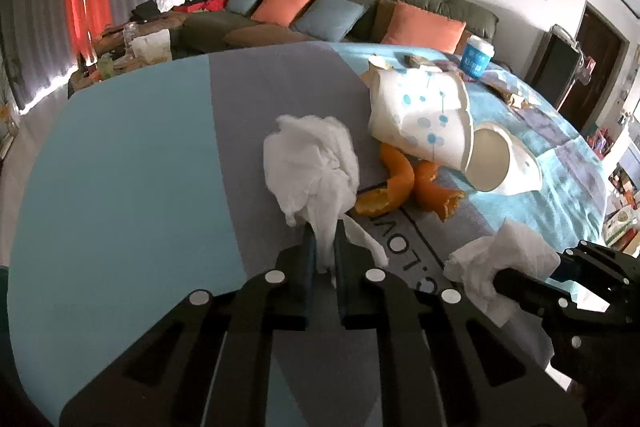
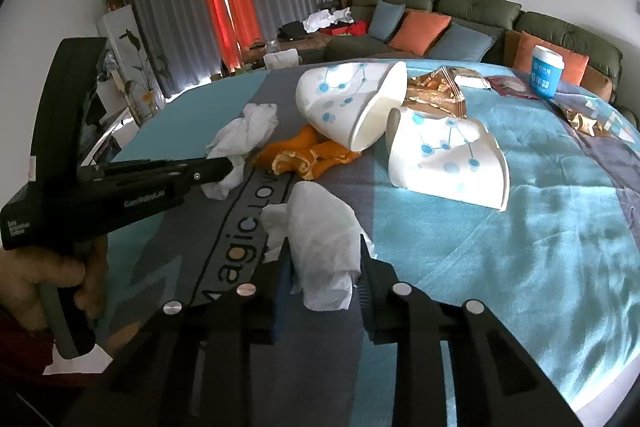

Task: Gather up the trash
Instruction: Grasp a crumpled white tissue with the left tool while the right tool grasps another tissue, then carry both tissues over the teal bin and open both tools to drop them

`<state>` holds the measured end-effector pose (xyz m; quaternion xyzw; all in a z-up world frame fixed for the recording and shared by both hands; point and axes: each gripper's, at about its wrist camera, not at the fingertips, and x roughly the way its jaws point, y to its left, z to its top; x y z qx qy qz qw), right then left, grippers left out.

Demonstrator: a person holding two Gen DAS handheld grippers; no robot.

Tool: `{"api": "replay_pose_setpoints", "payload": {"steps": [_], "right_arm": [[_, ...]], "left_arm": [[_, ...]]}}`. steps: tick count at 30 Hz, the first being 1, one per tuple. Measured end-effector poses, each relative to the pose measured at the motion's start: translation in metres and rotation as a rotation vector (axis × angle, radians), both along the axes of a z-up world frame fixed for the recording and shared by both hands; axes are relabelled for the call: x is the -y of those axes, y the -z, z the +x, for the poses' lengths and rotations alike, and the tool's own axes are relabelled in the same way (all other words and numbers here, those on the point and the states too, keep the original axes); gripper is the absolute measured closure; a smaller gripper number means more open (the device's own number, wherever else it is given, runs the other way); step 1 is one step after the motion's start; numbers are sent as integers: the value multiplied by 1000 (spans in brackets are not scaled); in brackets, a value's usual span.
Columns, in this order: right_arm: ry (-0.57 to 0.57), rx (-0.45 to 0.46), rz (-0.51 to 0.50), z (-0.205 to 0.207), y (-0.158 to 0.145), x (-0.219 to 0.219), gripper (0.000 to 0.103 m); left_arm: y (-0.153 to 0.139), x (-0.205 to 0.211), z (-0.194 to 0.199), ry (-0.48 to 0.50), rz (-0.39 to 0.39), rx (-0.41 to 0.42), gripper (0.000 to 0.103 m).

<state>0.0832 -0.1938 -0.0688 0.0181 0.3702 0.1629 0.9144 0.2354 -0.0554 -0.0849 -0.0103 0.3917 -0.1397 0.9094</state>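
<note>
My left gripper point(image 1: 323, 247) is shut on a crumpled white tissue point(image 1: 312, 159), pinching its lower tail; it also shows in the right wrist view point(image 2: 230, 163) with that tissue point(image 2: 244, 135). My right gripper point(image 2: 324, 259) is closed around a second white tissue point(image 2: 320, 239), which also shows in the left wrist view point(image 1: 504, 263). Orange peels point(image 1: 404, 183) point(image 2: 308, 155) lie between the tissues and two tipped paper cups with blue dots point(image 1: 424, 115) point(image 2: 348, 99), point(image 1: 500, 163) point(image 2: 444, 155).
Everything lies on a round table with a blue and grey cloth point(image 2: 500, 247). Brown snack wrappers point(image 2: 436, 91) and an upright blue cup point(image 2: 546, 71) sit at the far side. A green sofa with cushions point(image 1: 320, 7) stands behind.
</note>
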Motion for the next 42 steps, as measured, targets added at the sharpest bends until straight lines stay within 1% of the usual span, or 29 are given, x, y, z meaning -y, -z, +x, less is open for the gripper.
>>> {"api": "replay_pose_setpoints", "payload": {"steps": [3, 6, 15, 25, 32, 37, 42], "right_arm": [[-3, 25, 1, -5, -6, -2, 81], [-6, 47, 7, -8, -13, -3, 82], [-64, 136, 3, -14, -40, -23, 82], [-185, 260, -2, -14, -78, -69, 82], [-276, 333, 11, -18, -102, -106, 82], [-339, 364, 28, -19, -115, -134, 82], [-392, 372, 32, -16, -120, -160, 82]], "left_arm": [[-5, -3, -9, -13, -9, 17, 95], [-14, -11, -21, -28, -21, 50, 95], [-54, -47, -70, -118, -33, 180, 95], [-89, -107, -117, -264, -27, 280, 95], [-108, -146, -150, -360, -26, 331, 95], [-122, -173, -176, -433, -7, 375, 95], [-130, -199, -201, -504, 6, 396, 95]]}}
